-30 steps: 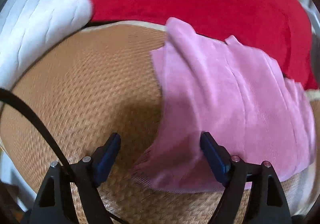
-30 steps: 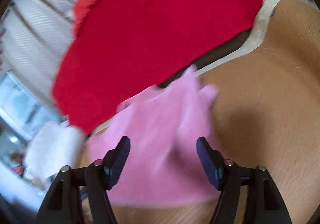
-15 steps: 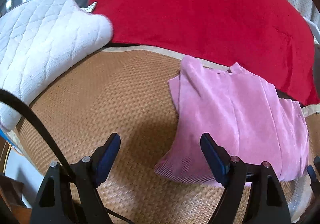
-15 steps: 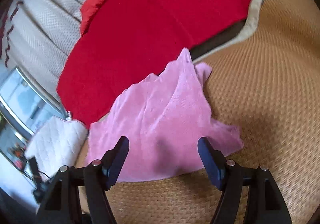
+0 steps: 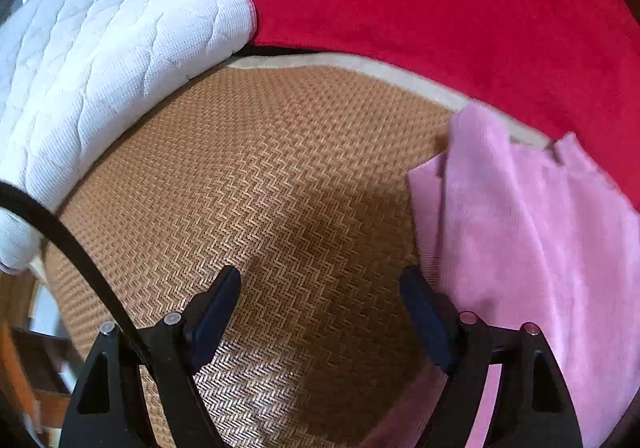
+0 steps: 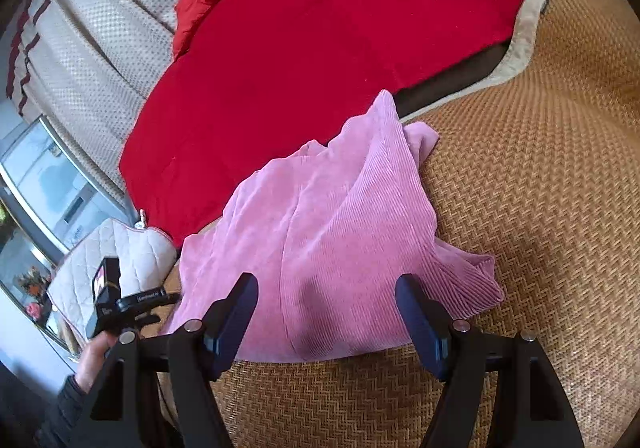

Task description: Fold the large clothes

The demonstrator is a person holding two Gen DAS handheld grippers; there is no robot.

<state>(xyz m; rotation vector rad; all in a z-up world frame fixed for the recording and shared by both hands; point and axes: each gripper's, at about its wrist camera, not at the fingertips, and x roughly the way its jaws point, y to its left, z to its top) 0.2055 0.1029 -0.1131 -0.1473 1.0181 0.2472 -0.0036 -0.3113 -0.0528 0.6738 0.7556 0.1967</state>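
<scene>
A: Quick pass. Where's the garment?

B: The pink ribbed knit garment (image 6: 328, 232) lies in a loose heap on the tan herringbone-woven mat (image 6: 540, 188), up near the mat's pale bound edge (image 6: 520, 44), with one tip poking over that edge toward the red blanket (image 6: 300, 40). Ribbed hem sticks out toward the mat's middle. Not flat, so folding looks barely started.

A: Claws?

B: Right claw (image 6: 326, 308) hangs over the near edge of the pink heap, jaws spread wide, nothing pinched. Left claw (image 5: 320, 312) also wide, holding nothing; bare mat between its fingers, and the pink garment (image 5: 528, 248) sits beside its right finger.

A: Why out there?

B: My guess: left is off to the side of the heap so each claw can take a different end and spread it. Just a guess.

A: Other stuff?

B: White quilted pad (image 5: 100, 76) at the mat's far left corner, touching the blanket. The person's hand (image 6: 94, 360) on the left tool shows in the right view.
</scene>
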